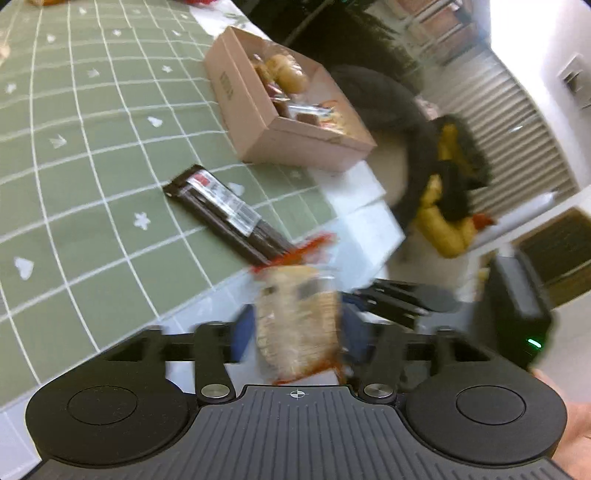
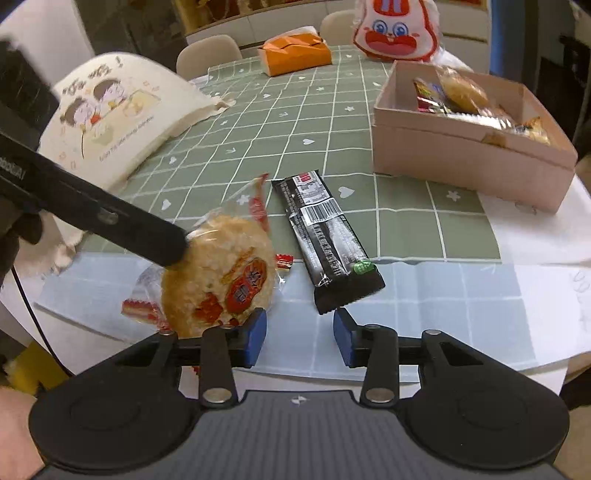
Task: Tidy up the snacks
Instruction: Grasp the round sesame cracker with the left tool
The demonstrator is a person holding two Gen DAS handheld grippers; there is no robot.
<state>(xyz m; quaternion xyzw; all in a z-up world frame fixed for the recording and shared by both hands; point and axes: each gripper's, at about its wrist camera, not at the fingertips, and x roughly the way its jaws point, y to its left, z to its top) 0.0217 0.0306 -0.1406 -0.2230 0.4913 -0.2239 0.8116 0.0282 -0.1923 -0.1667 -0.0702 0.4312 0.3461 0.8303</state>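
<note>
A round rice cracker in a clear red-printed wrapper stands tilted over the table's near edge. In the left wrist view the cracker is blurred between the blue pads of my left gripper; the jaws stand wide, with gaps on both sides. One left finger lies against the cracker's upper left edge. My right gripper is open and empty, its left pad just right of the cracker. A black snack bar packet lies flat beyond it. The pink cardboard box holding several snacks sits at the far right.
A cartoon-print cloth bag lies at the left, an orange tissue box and a rabbit-face bag at the back. The green checked tablecloth ends at a pale paper mat. A yellow and black plush lies beyond the table edge.
</note>
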